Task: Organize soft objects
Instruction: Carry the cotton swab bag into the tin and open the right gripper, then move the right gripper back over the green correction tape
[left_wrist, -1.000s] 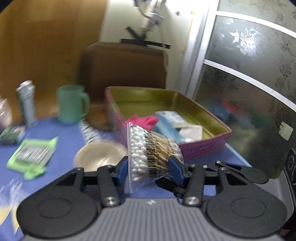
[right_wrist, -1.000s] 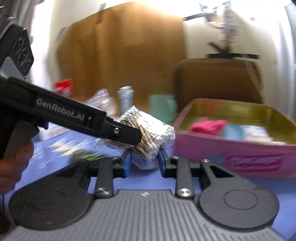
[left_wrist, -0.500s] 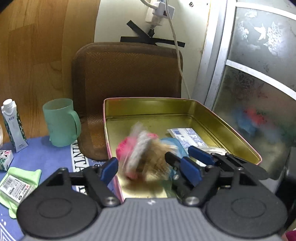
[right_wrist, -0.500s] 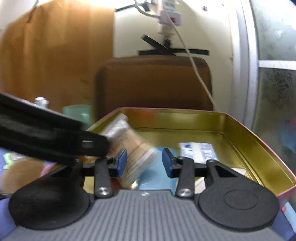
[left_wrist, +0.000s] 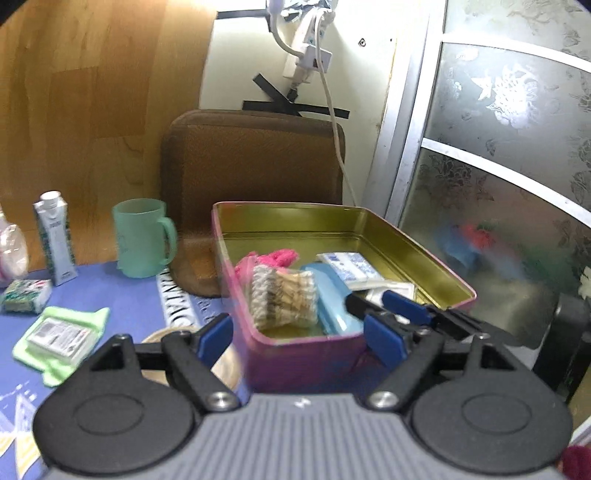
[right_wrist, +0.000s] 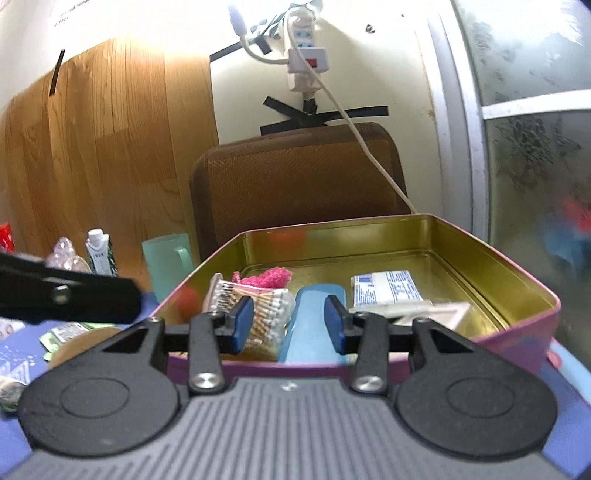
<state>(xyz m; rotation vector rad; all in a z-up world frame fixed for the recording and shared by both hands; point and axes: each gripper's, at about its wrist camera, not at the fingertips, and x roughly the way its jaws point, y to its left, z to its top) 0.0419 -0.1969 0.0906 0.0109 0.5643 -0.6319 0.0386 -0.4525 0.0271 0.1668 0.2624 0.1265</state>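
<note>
A clear bag of cotton swabs lies free in the near left corner of the pink tin, beside a pink fuzzy cloth, a light blue case and a white-and-blue packet. My left gripper hovers just short of the tin's near wall; its jaws are opening and nothing is between them. My right gripper stands open over the tin's near rim, with the swab bag and blue case behind its pads, untouched.
On the blue cloth left of the tin stand a green mug, a small carton, a green packet and a tan bowl. A brown cushion leans behind. A white cable hangs down to the tin's far edge.
The left gripper carried the swab bag over the tin, opened and let it drop in, then drew back. The right gripper swung right to face the tin and widened.
</note>
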